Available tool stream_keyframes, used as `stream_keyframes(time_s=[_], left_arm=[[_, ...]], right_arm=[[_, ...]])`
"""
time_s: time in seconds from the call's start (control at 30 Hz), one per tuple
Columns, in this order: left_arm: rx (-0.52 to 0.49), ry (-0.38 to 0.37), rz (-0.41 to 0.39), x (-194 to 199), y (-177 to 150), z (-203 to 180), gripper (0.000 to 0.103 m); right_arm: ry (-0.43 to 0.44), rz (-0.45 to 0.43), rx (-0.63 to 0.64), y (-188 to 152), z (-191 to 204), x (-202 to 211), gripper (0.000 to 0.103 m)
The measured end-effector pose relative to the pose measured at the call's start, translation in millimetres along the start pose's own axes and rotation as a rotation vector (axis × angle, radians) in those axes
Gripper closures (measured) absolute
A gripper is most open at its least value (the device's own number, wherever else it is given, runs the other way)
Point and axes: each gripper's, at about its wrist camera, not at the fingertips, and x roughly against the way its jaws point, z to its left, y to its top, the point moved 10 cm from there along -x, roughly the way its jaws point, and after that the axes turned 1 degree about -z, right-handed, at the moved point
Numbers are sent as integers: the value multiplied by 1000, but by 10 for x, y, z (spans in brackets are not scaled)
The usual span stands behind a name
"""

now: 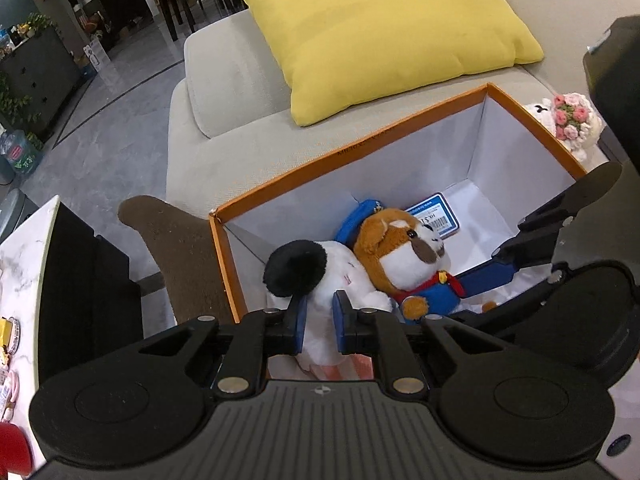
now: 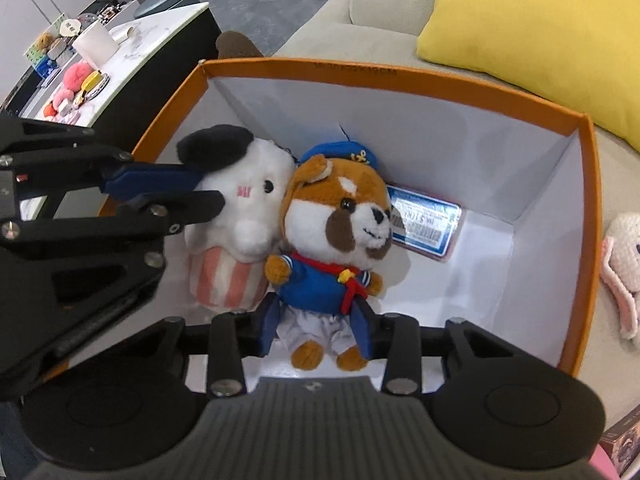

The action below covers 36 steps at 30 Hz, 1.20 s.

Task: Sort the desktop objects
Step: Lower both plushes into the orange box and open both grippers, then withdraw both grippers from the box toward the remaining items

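Note:
An orange box (image 2: 400,74) with white walls stands on the sofa. Two plush toys lie side by side in it. The white plush dog (image 1: 320,276) (image 2: 248,208) has a black ear and a pink-striped base. My left gripper (image 1: 319,308) (image 2: 208,188) is shut on it, the blue pads squeezing its white fur. The brown sailor dog (image 2: 332,220) (image 1: 404,248) wears a blue cap and shirt. My right gripper (image 2: 316,320) (image 1: 460,296) is shut on its lower body, one finger on each side of its white shorts.
A blue barcode card (image 2: 426,224) lies on the box floor behind the sailor dog. A yellow pillow (image 1: 380,36) rests on the beige sofa (image 1: 224,92). A crocheted toy (image 2: 624,264) lies right of the box. A marble table (image 2: 132,48) with small items stands at left.

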Motion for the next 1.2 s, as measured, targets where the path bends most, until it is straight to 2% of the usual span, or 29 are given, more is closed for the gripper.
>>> stream_keyframes(time_s=[0.2, 0.3, 0.4, 0.63, 0.7, 0.83, 1.0, 1.2], left_arm=[[60, -30, -14, 43, -5, 64, 87], [74, -30, -31, 125, -8, 48, 87], [99, -45, -54, 274, 4, 17, 87], [93, -62, -121, 766, 72, -209, 86], [74, -86, -127, 901, 107, -371, 86], [42, -140, -137, 1111, 176, -716, 86], [-2, -187, -147, 1230, 310, -1155, 85], [-7, -242, -115, 1088, 521, -1595, 79]], right_arm=[[28, 3, -44, 119, 100, -103, 65], [25, -5, -30, 108, 103, -43, 62], [41, -39, -11, 37, 136, 157, 59], [83, -185, 19, -84, 153, 884, 58], [65, -231, 20, -167, 69, 1120, 51], [5, -288, 25, -334, -153, 1411, 46], [-70, -295, -9, -632, -650, 1623, 46], [-211, -263, -10, -910, -1343, 1793, 48]])
